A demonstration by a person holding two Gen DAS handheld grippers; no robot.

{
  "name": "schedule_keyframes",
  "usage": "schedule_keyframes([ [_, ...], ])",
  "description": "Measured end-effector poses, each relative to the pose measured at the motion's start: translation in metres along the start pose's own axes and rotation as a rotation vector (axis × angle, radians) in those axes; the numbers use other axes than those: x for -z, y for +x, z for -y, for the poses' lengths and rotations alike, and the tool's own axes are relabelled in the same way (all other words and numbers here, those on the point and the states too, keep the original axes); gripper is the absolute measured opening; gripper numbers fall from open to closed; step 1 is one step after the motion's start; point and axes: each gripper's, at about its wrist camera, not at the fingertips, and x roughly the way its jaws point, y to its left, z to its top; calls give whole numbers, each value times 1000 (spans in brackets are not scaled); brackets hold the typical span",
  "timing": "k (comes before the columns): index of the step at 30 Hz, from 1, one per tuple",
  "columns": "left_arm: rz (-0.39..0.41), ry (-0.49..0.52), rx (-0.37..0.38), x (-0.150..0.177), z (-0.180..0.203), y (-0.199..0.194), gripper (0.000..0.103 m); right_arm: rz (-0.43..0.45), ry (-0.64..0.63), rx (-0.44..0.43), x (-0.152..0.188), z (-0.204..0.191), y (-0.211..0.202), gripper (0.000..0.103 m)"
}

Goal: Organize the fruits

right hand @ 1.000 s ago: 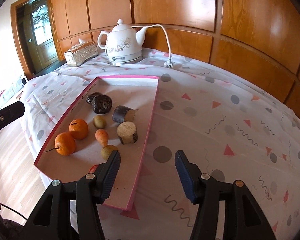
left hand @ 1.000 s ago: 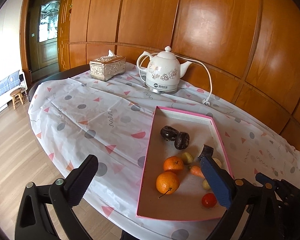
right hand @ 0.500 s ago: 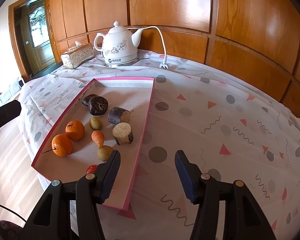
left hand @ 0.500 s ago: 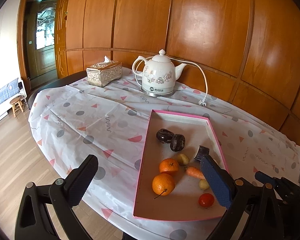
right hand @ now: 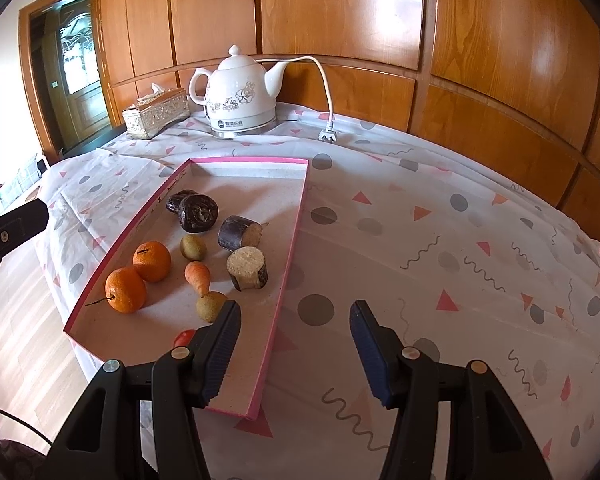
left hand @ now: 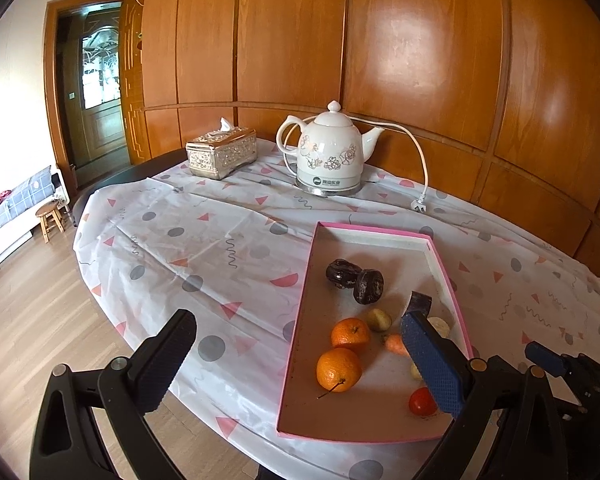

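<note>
A pink-rimmed tray (right hand: pixel 248 160) lies on the patterned tablecloth. In it are two oranges (right hand: pixel 125 290), two dark round fruits (right hand: pixel 199 208), two cut cane pieces (right hand: pixel 247 267), a small carrot (right hand: pixel 198 276), small greenish fruits (right hand: pixel 193 247) and a red tomato (left hand: pixel 422 402). My left gripper (left hand: pixel 296 322) hovers open over the tray's (left hand: pixel 372 236) near left corner, its right finger above the tomato. Over the tray's near right rim my right gripper (right hand: pixel 295 312) stands open, holding nothing. The oranges (left hand: pixel 339 369) sit nearest the left gripper.
A white floral kettle (left hand: pixel 328 156) with a trailing cord and plug (right hand: pixel 327 134) stands at the back of the table beside a silver tissue box (left hand: pixel 221 152). Wood panelling runs behind. The table edge drops to wooden floor (left hand: pixel 28 320) on the left.
The left wrist view has tilted slightly, so the table looks more level. The right gripper has stayed put. Both grippers remain open and no fruit has moved.
</note>
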Motion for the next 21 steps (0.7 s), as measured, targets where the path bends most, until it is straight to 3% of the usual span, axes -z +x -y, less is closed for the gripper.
schedule_keyframes([
  [21, -7, -3, 6, 1, -1, -1, 103, 9, -5, 1, 0, -1, -2, 58],
])
